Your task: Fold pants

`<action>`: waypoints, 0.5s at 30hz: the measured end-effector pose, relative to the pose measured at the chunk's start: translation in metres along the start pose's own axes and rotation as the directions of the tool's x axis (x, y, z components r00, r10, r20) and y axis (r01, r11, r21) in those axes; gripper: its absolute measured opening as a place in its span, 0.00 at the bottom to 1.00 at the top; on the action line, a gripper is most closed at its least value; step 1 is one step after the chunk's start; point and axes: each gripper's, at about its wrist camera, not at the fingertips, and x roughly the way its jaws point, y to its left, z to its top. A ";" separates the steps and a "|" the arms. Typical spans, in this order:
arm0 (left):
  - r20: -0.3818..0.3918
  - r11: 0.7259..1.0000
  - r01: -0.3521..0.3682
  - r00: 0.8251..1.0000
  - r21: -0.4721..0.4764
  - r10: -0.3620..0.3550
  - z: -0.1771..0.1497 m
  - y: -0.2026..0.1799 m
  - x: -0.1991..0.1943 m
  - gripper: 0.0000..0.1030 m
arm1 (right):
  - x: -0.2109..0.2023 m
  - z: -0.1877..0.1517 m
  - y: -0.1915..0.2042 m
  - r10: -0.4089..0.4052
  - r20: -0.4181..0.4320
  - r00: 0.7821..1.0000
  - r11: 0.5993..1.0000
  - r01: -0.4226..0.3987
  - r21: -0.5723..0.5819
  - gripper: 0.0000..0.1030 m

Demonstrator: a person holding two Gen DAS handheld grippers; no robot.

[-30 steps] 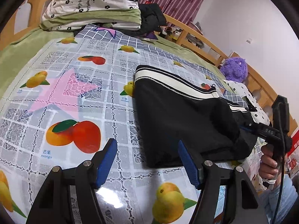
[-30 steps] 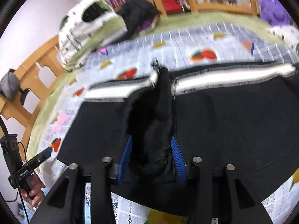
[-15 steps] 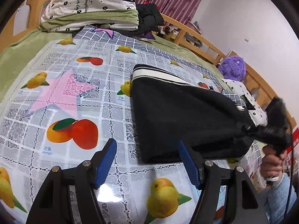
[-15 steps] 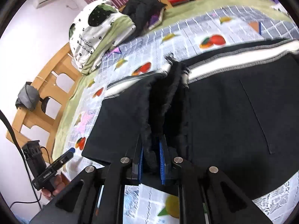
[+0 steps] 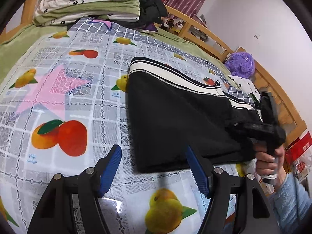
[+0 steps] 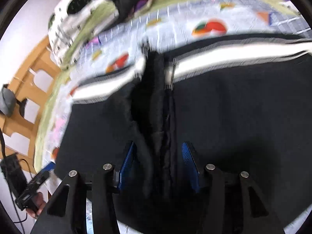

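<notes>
Black pants [image 5: 175, 117] with a white striped band [image 5: 175, 76] lie folded on the fruit-print cloth [image 5: 58, 97]. My left gripper [image 5: 153, 150] hovers open just in front of their near corner, nothing between its blue pads. In the right wrist view, my right gripper [image 6: 158, 145] is low over the pants [image 6: 234, 117], and its jaws are opening. A raised ridge of black fabric [image 6: 154, 117] runs between the pads, which stand clear of it. The view is motion-blurred. A hand [image 5: 269, 161] holds the right gripper at the pants' far right end.
A folded stack of bedding [image 5: 87, 2] and dark clothes [image 5: 152, 5] sit at the head of the bed. A purple plush toy [image 5: 241, 64] rests by the wooden rail [image 5: 204, 35]. The cloth left of the pants is bare.
The right gripper pinched tight on a lifted fold, then sank toward the pants and spread its jaws; the fold now lies lower between them. The left gripper stayed put.
</notes>
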 end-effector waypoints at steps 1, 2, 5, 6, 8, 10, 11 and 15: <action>0.005 1.000 -0.008 1.000 0.005 0.008 0.000 0.000 0.000 0.65 | 0.003 -0.002 0.006 -0.029 0.040 0.999 0.999 0.030 -0.031 0.32; 0.008 1.000 -0.014 1.000 0.006 0.014 0.000 0.000 -0.001 0.65 | 0.005 -0.002 0.012 -0.044 0.041 0.998 0.997 0.047 -0.058 0.20; 0.014 1.000 -0.016 1.000 0.004 0.016 0.001 0.001 -0.005 0.65 | -0.016 0.004 0.002 0.070 0.061 0.996 0.997 -0.072 0.024 0.12; 0.021 1.000 -0.012 1.000 0.005 0.012 0.001 0.002 -0.008 0.65 | -0.033 0.005 -0.002 0.137 0.087 0.987 0.988 -0.142 0.058 0.12; 0.034 1.000 -0.004 0.999 0.011 0.003 0.001 0.002 -0.014 0.65 | -0.061 0.002 -0.004 0.170 0.133 0.976 0.983 -0.178 0.054 0.12; 0.026 1.000 0.014 1.000 0.005 -0.014 0.002 0.001 -0.012 0.65 | -0.067 -0.002 0.001 0.086 0.154 0.984 0.996 -0.087 0.004 0.13; 0.018 1.000 0.024 1.000 -0.004 -0.023 0.002 0.001 -0.009 0.65 | -0.059 -0.004 -0.002 0.028 0.139 0.990 1.000 -0.028 -0.001 0.15; -0.021 0.998 0.049 0.999 -0.044 -0.050 0.003 -0.003 0.004 0.65 | -0.010 -0.010 -0.015 -0.064 -0.002 0.998 0.998 0.064 0.017 0.21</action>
